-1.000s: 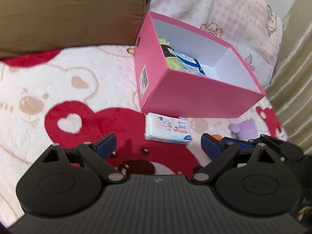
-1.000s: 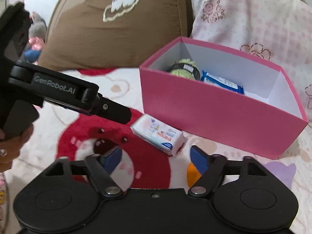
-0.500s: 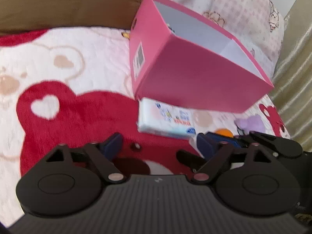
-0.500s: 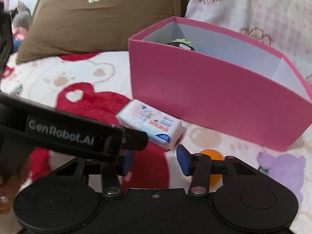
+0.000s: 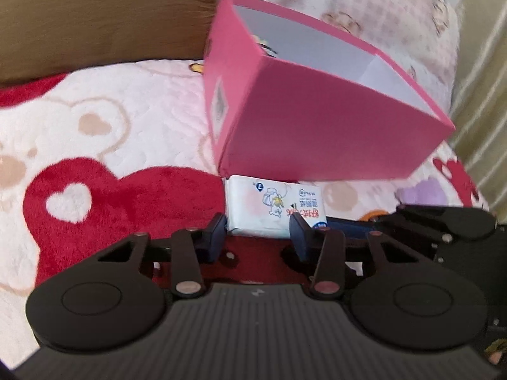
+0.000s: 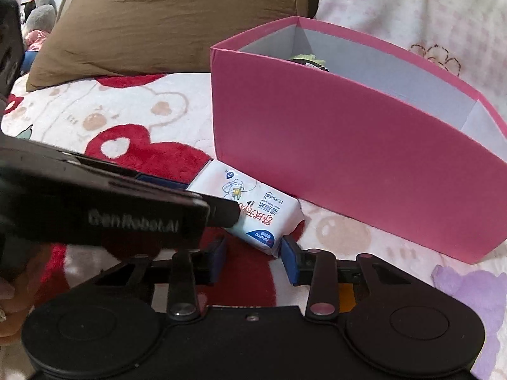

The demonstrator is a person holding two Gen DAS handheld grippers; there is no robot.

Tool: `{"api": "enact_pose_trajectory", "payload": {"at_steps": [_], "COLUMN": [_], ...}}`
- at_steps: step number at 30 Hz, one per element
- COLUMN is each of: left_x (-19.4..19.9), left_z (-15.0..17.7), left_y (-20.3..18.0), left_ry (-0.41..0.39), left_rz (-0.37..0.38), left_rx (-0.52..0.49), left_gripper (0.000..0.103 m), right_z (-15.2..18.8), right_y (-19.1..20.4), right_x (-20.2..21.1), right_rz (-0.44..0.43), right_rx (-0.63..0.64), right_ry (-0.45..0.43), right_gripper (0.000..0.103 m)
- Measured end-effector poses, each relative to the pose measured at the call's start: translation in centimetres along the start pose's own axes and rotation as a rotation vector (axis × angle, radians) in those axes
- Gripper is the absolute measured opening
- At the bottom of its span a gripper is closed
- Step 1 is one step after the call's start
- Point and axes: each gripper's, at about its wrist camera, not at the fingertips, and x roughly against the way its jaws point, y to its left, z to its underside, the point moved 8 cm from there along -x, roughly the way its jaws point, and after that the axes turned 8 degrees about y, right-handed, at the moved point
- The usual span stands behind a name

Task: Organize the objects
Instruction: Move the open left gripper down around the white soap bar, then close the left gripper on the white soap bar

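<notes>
A white wipes pack (image 5: 269, 202) (image 6: 250, 202) lies on the bear-print blanket just in front of the pink box (image 5: 317, 126) (image 6: 348, 158). My left gripper (image 5: 258, 226) has its jaws closing on the pack: one pad meets the pack's left end and the other presses on its near edge. In the right wrist view that left gripper (image 6: 196, 196) reaches in from the left across the pack. My right gripper (image 6: 253, 250) is closing too, with the pack's near corner between its pads; the right pad touches it and a gap shows at the left pad. A green item (image 6: 309, 60) peeks out of the box.
A brown pillow (image 6: 158, 22) and a pink floral pillow (image 6: 427, 15) stand behind the box. A small orange ball (image 5: 375, 213) lies on the blanket to the right of the pack. A curtain (image 5: 481, 79) hangs at the right edge. A hand (image 6: 9, 297) holds the left gripper.
Both grippers have sunk toward the pack and their jaws have narrowed a lot. The left pads now meet the pack, and the pack's corner has come between the right pads.
</notes>
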Motion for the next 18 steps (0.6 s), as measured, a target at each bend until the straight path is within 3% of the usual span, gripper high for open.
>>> {"api": "enact_pose_trajectory", "payload": {"at_steps": [6,10,14,18], "left_x": [1.3,1.8,1.9,2.1], "left_z": [1.2,2.5,2.5,2.3], "left_y": [-0.3,0.0,0.2,1.0], "left_ry": [0.105,0.167,0.189,0.177], "left_rz": [0.078,0.106,0.112,0.104], "left_rx": [0.036,0.097,0.118,0.15], "left_gripper": [0.042,0.042,0.043,0.051], "right_z": [0.9,2.3,2.5,3.0], "right_y": [0.2,0.8,0.8,0.5], "right_x": [1.4,2.5,3.1,2.4], "right_rz": [-0.019,-0.092,-0.159,-0.161], "right_rx": [0.035,0.082,-0.031,-0.092], "right_ry": [0.006,0.054,0.059,0.093], "right_gripper": [0.044,0.049,0.061,0.066]}}
